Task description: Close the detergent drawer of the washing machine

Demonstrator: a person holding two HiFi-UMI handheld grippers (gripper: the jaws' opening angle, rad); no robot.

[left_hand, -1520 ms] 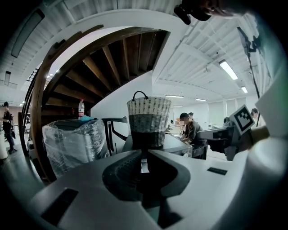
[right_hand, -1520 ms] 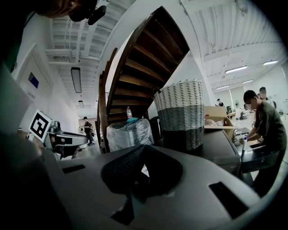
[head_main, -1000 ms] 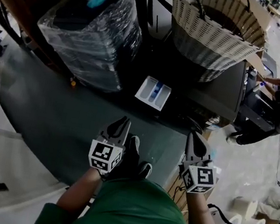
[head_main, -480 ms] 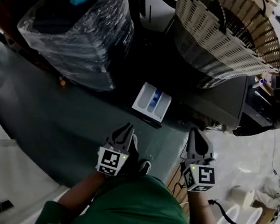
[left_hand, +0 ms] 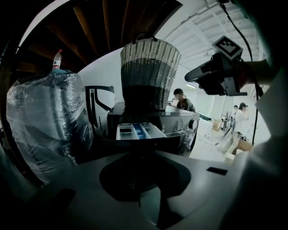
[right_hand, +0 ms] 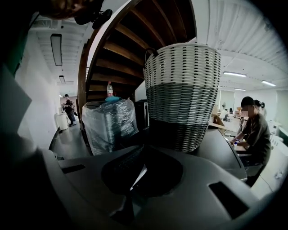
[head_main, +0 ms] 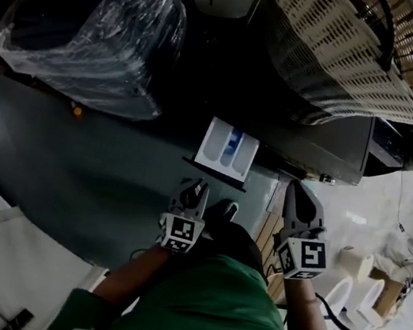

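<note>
Grey-green floor [head_main: 72, 178] lies below both grippers, which hang low in front of the person. Fingers of the left gripper [head_main: 197, 188] are pressed together with nothing between them, their tips aimed at the detergent drawer [head_main: 227, 150] and just short of it. The right gripper [head_main: 298, 189] is likewise closed and empty, off to the side near the washing machine [head_main: 334, 145]. The drawer stands pulled well out of the machine's front: a white tray with a blue middle compartment behind a dark front panel. A push from such narrow tips could slide off the panel or, landing off-centre, skew the drawer so it binds. A hard shove might jolt the wicker basket [head_main: 340, 57] on top.
</note>
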